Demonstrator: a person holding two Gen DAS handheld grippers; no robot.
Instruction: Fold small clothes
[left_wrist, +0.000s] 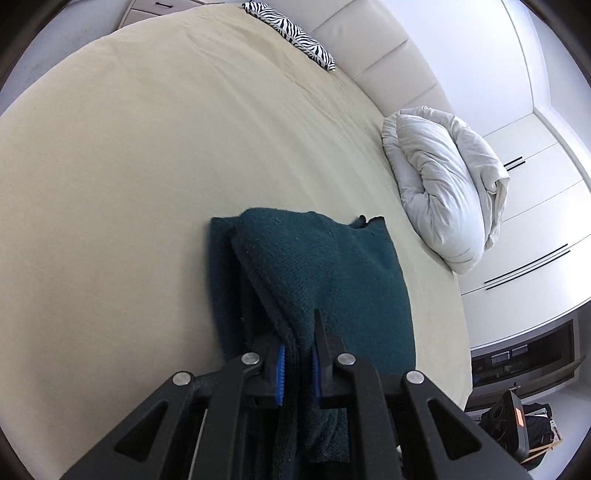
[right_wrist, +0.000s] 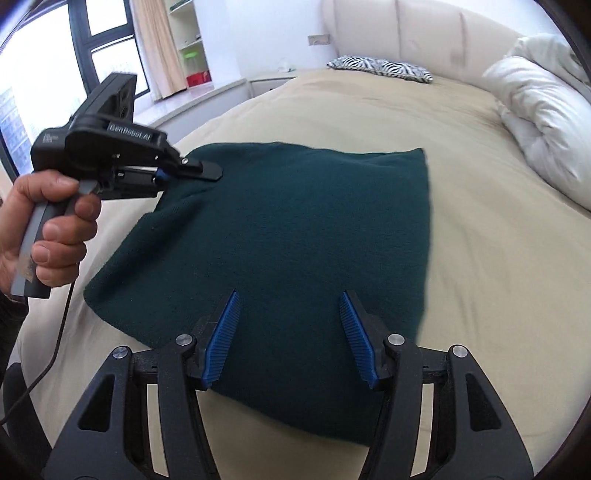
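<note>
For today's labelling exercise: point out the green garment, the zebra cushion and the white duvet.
Green garment (right_wrist: 295, 229), right wrist view: flat middle.
Zebra cushion (left_wrist: 291, 29), left wrist view: striped top.
White duvet (left_wrist: 436, 177), left wrist view: bundle's middle.

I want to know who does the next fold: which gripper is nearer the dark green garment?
Left. The left gripper is clamped on a bunched edge of the dark green garment; the right gripper is open above its near edge, pads not pressing on it.

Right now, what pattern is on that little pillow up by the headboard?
Black-and-white zebra stripes on the pillow, clearest in the left wrist view.
</note>
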